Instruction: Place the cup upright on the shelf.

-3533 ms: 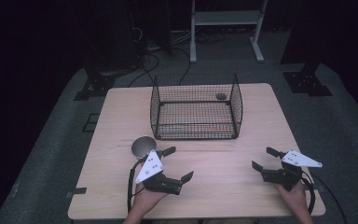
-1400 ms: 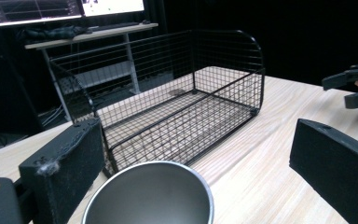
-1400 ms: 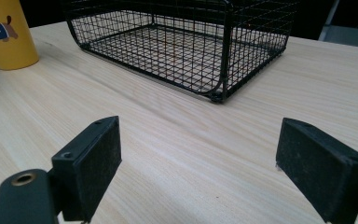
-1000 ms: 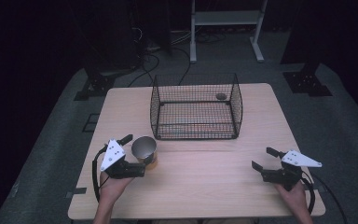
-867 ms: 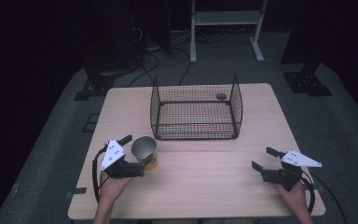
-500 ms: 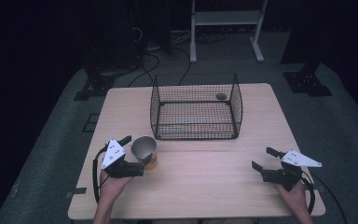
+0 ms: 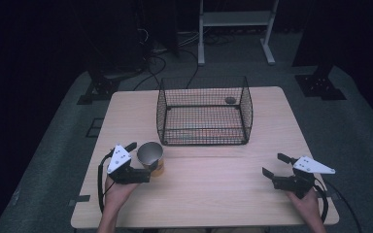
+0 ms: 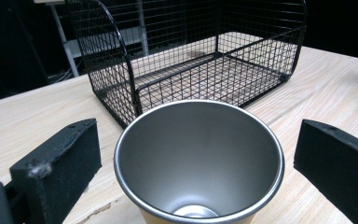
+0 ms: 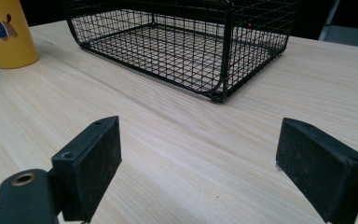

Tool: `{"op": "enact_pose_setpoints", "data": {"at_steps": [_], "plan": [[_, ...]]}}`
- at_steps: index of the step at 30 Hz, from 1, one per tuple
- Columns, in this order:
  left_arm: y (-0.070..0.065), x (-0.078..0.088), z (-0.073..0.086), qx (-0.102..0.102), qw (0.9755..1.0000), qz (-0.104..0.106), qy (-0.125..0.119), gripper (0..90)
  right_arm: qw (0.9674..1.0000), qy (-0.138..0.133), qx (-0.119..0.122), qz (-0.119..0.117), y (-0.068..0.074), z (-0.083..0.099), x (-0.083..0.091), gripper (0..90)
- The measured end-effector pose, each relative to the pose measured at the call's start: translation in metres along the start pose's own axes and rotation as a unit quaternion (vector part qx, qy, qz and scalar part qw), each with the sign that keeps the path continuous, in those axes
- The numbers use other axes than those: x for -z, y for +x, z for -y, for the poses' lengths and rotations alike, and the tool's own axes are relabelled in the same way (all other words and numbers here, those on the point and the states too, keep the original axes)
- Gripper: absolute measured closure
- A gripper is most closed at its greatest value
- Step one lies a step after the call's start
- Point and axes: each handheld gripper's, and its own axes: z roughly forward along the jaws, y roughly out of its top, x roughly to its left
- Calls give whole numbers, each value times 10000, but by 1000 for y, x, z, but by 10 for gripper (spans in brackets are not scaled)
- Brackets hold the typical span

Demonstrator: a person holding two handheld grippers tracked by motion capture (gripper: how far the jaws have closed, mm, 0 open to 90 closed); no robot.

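Observation:
A yellow cup (image 7: 150,156) with a steel inside stands upright on the wooden table (image 7: 213,194), in front of the left corner of a black wire basket (image 7: 201,133). My left gripper (image 7: 143,157) is open with a jaw on either side of the cup. In the left gripper view the cup (image 8: 199,158) sits between the pads (image 8: 60,163) with a gap on each side. At the table's right front, my right gripper (image 7: 274,164) is open over bare wood. In its own view the right gripper (image 9: 214,158) faces the basket (image 9: 182,42), with the cup (image 9: 7,30) far left.
A small dark round thing (image 7: 230,100) lies at the basket's far right corner. The basket (image 8: 200,70) is open on top. A white stand (image 7: 233,19) and cables are on the floor beyond the table.
Since 3.5 s ago my left gripper has moved left from the table's front middle and now has its jaws around the cup. Over the last second nothing has visibly moved.

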Motion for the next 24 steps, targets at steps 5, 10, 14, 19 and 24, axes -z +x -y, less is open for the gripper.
{"op": "enact_pose_setpoints", "data": {"at_steps": [5,10,14,19,24], "plan": [[1,-2,3,48,10000,-15,46,0,10000,1,3,0,0,0,0,130],[2,-5,6,86,9999,-7,102,0,10000,3,2,1,0,0,0,131],[2,-6,6,85,9999,-10,111,0,10000,3,1,4,0,0,0,130],[1,-10,8,83,9997,1,229,0,10000,6,1,3,0,0,0,130],[1,-13,9,95,9995,5,295,0,10000,11,-1,3,0,0,0,131]]}}
